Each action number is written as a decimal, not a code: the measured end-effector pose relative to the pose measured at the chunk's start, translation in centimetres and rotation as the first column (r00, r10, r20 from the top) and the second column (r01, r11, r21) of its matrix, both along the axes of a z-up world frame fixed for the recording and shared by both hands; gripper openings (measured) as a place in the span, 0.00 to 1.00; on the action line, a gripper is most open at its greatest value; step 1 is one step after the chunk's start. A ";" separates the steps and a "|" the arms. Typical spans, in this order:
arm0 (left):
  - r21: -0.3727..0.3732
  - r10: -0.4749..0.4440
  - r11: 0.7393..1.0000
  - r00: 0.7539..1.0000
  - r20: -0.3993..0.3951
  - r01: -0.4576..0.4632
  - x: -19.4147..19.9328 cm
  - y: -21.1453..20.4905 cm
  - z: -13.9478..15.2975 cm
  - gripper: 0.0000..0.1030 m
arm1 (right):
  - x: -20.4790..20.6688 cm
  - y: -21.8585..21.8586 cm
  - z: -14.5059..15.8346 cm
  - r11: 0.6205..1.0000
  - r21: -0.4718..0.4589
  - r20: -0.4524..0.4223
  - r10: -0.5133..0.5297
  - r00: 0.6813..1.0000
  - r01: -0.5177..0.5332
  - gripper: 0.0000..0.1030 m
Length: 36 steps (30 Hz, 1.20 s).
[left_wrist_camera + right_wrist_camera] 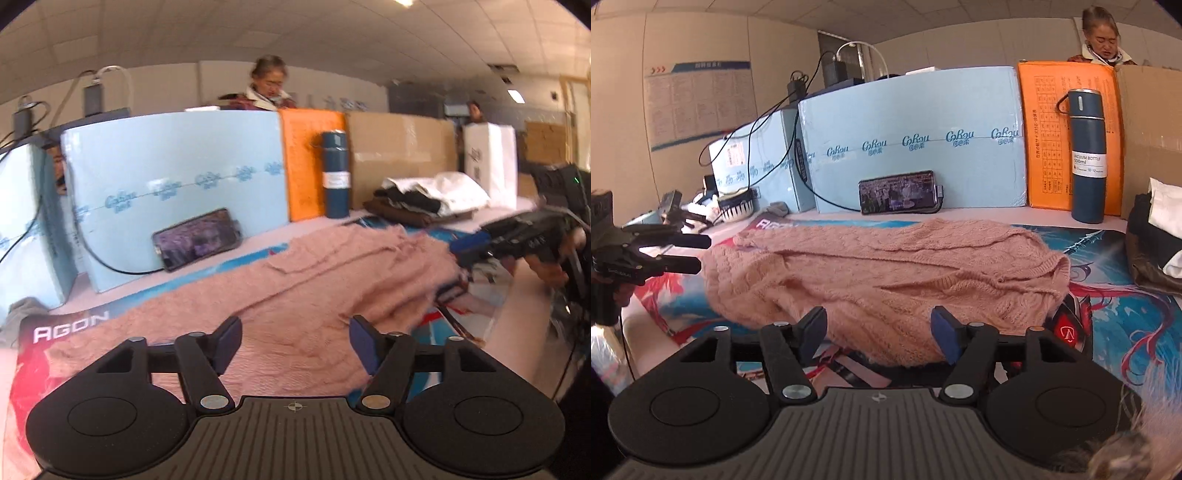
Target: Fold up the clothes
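A pink knitted sweater [886,266] lies across a printed desk mat [1115,317], folded lengthwise into a long band. My right gripper [879,334] is open at the sweater's near edge, with fabric showing between the fingers but not pinched. My left gripper [295,343] is open just above the sweater [295,295] at its left end. The left gripper [696,254] also shows from the side at the far left of the right wrist view, off the sweater's end. The right gripper [467,249], blurred, sits at the sweater's right end, held by a hand.
Along the back stand light blue boxes [912,140], a propped phone [899,192] on a cable, an orange envelope [1049,140], a blue vacuum bottle [1087,158] and cardboard [402,155]. A pile of folded clothes [424,201] lies at the right. A person [271,85] stands behind the boxes.
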<state>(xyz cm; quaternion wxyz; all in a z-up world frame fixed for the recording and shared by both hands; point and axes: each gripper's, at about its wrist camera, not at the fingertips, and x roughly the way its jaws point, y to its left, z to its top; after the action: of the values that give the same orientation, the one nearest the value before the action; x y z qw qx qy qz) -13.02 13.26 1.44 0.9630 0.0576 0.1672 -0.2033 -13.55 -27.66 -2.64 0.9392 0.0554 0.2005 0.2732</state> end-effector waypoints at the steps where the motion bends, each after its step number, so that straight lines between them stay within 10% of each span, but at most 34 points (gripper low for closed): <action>1: -0.048 0.086 0.995 0.996 0.003 -0.086 0.4 1.3 0.3 0.76 | 0.5 -0.5 0.0 0.997 0.029 -0.015 -0.068 0.998 0.069 0.69; 5: -0.117 0.481 0.864 0.871 -0.100 -0.490 3.0 6.2 0.2 0.76 | 3.0 -2.5 -0.4 0.924 0.070 -0.135 -0.365 0.921 0.376 0.69; 9: -0.009 0.551 0.823 0.802 -0.232 -0.568 5.6 8.5 -1.2 0.74 | 4.4 -2.3 -1.5 0.894 0.001 -0.201 -0.438 0.876 0.447 0.67; 11: 0.007 0.523 0.841 0.810 -0.265 -0.541 6.1 8.6 -2.0 0.66 | 4.6 -1.7 -1.7 0.886 -0.036 -0.193 -0.460 0.867 0.462 0.67; 14: 0.001 0.490 0.862 0.834 -0.256 -0.506 5.3 8.3 -1.8 0.13 | 4.8 -0.8 -1.8 0.868 -0.099 -0.180 -0.497 0.849 0.487 0.48; 16: -0.013 0.477 0.870 0.850 -0.223 -0.492 4.1 8.0 -0.9 0.11 | 5.0 -0.3 -1.8 0.857 -0.137 -0.172 -0.514 0.840 0.496 0.25; 23: -0.056 0.432 0.897 0.896 -0.104 -0.439 -0.2 6.9 2.3 0.11 | 5.0 -1.0 -0.8 0.830 -0.143 -0.149 -0.556 0.818 0.538 0.06; 31: 0.168 0.538 0.842 0.823 -0.181 -0.513 0.0 6.5 -1.4 0.19 | 4.4 -1.5 -0.8 0.811 -0.159 -0.101 -0.581 0.808 0.563 0.13; 35: 0.270 0.605 0.781 0.790 -0.099 -0.564 -0.1 5.6 -1.5 0.78 | 2.5 -0.8 0.3 0.803 -0.141 0.025 -0.582 0.813 0.579 0.46; 36: 0.262 0.612 0.772 0.788 -0.064 -0.579 -0.2 5.2 -1.0 0.80 | 2.0 -0.4 0.7 0.822 -0.122 0.053 -0.555 0.830 0.557 0.51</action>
<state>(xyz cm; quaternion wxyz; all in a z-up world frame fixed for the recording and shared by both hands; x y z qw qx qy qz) -13.23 18.51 0.46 0.9495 0.0966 0.2689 0.1298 -11.59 -28.09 -1.91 0.9810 0.0468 0.1864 -0.0256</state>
